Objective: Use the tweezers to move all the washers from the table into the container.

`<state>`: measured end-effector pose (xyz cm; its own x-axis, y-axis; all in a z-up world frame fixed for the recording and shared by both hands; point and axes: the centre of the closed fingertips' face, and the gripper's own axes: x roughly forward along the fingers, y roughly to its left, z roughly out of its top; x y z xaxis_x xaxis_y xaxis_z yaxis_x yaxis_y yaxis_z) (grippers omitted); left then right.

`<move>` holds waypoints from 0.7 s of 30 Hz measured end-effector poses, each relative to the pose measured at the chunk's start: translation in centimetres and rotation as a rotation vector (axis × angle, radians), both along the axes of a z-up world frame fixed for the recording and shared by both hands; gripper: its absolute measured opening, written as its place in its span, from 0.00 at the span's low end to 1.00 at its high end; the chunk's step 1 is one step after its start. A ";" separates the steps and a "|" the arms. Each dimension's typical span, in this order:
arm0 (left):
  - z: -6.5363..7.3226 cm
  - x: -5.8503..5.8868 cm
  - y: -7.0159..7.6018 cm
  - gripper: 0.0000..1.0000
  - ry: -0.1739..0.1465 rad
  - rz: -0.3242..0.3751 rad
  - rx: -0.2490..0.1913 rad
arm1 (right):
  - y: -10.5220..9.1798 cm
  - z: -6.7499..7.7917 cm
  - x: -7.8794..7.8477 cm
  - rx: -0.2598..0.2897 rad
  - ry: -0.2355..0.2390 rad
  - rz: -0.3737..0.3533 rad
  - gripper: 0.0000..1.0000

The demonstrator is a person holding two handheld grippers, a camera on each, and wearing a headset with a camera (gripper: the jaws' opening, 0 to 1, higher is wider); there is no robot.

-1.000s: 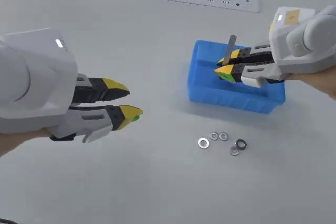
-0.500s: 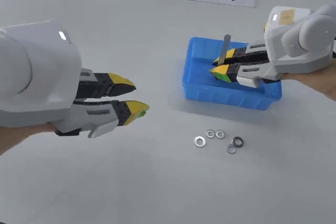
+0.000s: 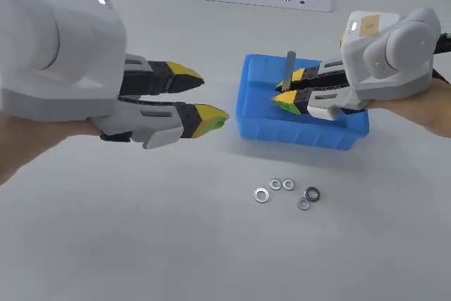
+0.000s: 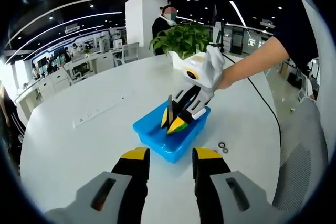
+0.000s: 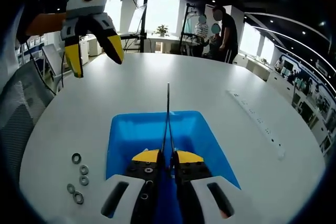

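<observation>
Now right tongs (image 3: 287,89), clenched on tweezers (image 3: 289,67) above the container (image 3: 296,132), should descend slowly toward the near washers (image 3: 285,191); left tongs (image 3: 211,98) hang released.

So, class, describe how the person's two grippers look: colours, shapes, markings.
Both the left gripper and right gripper have bulky white housings and black jaws ending in yellow tips with green patches. The right one carries a yellow sticker on top; the left shows a small white light.
</observation>
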<state>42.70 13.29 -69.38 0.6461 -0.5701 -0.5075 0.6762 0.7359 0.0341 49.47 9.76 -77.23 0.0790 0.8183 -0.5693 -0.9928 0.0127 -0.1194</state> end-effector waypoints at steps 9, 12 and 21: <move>0.4 3.5 -3.9 0.49 -0.026 -0.121 -0.003 | 0.0 -0.1 0.1 -0.001 0.003 -0.006 0.11; 0.5 4.5 -4.1 0.50 -0.016 -0.198 -0.031 | 0.0 -0.1 0.2 0.004 0.007 -0.009 0.11; -1.2 7.0 -5.5 0.38 -0.012 -0.289 -0.045 | 0.0 -0.2 0.1 0.012 0.016 -0.004 0.11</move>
<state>49.67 7.74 -70.54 0.4594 -0.7533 -0.4707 0.8579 0.5135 0.0155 49.55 9.72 -77.41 0.0734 0.8246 -0.5609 -0.9945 0.0181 -0.1035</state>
